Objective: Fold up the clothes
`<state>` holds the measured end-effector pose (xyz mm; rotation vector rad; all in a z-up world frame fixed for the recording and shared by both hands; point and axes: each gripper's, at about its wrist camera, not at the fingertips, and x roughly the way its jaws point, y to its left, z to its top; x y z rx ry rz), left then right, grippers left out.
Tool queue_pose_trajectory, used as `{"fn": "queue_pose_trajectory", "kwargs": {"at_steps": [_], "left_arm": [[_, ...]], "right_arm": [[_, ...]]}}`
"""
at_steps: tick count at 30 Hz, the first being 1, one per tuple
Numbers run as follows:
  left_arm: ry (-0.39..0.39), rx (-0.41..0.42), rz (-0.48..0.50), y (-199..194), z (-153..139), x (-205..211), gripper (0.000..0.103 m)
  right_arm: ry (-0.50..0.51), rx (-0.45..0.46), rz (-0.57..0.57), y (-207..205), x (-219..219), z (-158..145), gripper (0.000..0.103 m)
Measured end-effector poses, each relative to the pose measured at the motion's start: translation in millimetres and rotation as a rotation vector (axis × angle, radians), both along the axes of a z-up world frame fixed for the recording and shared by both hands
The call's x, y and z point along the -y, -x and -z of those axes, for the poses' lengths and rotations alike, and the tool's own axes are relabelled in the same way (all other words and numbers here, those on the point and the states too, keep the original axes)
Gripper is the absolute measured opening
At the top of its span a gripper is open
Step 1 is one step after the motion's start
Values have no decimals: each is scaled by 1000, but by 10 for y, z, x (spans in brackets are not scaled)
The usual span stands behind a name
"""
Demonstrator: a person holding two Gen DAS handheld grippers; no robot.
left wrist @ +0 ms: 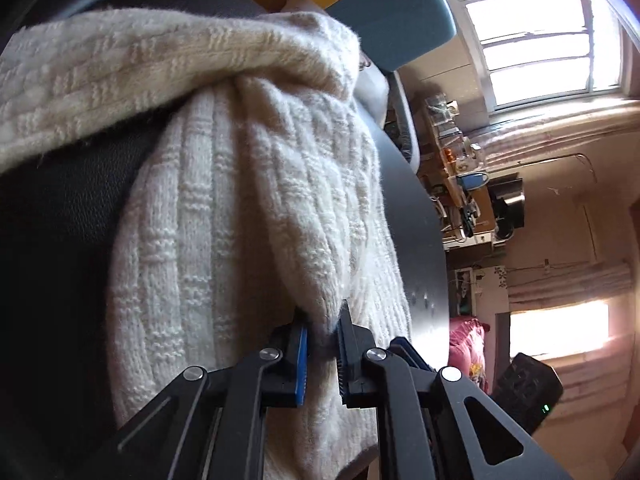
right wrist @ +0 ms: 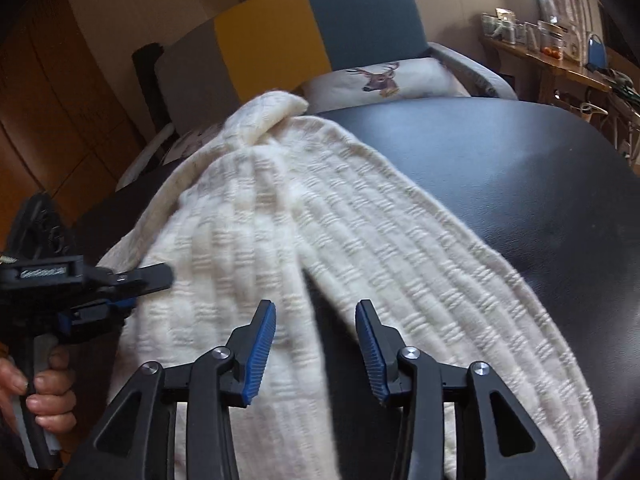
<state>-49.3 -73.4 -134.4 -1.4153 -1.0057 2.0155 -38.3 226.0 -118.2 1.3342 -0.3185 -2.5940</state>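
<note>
Here, the cream ribbed knit sweater [right wrist: 304, 216] lies rumpled, not yet folded, on the dark round table [right wrist: 500, 160], its left edge pinched by the left gripper [left wrist: 323, 336] while the right gripper [right wrist: 316, 344] hovers with jaws apart near the front.

The left gripper [left wrist: 323, 334] pinches a fold of the cream knit sweater [left wrist: 240, 200], which drapes over the dark table [left wrist: 416, 248] near its curved edge.

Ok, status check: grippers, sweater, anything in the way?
Left gripper shut on cream sweater fold. Right gripper open, hovering over it, empty. Sweater half spread on dark table. Nothing in the way.
</note>
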Motion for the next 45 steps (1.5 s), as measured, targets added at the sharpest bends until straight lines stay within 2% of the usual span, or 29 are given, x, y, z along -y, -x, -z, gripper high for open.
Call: {"fn": "queue_pose_trajectory", "kwargs": {"at_steps": [3, 5, 9, 13, 18, 21, 24, 25, 26, 27, 29, 31, 34, 38, 41, 45], "left_arm": [[15, -76, -5, -14, -198, 127, 12], [13, -98, -19, -1, -289, 255, 12], [69, -133, -52, 30, -418, 574, 12], [139, -152, -93, -8, -451, 944, 12], [246, -105, -220, -190, -281, 1574, 13], [336, -68, -330, -333, -184, 1998, 13], [350, -23, -420, -502, -111, 2367, 13], [333, -20, -413, -552, -90, 2416, 18], [332, -15, -404, -596, -73, 2436, 21], [353, -9, -385, -625, -62, 2404, 30], [340, -13, -318, -654, -42, 2239, 44], [334, -26, -250, -634, -35, 1999, 61], [385, -54, -176, -545, -38, 1633, 70], [466, -77, -139, -415, 29, 1344, 72], [540, -91, -147, -354, 55, 1213, 79], [539, -72, -123, -261, 139, 1094, 82]], "right_arm": [[-5, 57, 45, 138, -165, 101, 50], [-25, 79, 44, 171, -205, 173, 50], [-64, 124, 43, 236, -284, 319, 50], [-104, 108, 26, 199, -253, 342, 51], [-83, 72, 3, 159, -274, 364, 57], [-65, 46, -37, 149, -252, 373, 71], [-145, 35, -78, 133, -122, 380, 77], [-182, 35, -101, 128, -53, 386, 84], [-219, 34, -124, 123, 16, 392, 88], [-258, 38, -132, 127, 77, 393, 88], [-235, 37, -133, 151, 108, 347, 88], [-141, 29, -137, 226, 78, 244, 88], [-115, 0, -109, 470, 101, 53, 88], [-127, 4, -79, 890, 203, -64, 88], [-133, 55, -60, 1197, 290, 3, 88], [-137, 131, -71, 1449, 433, 237, 88]]}}
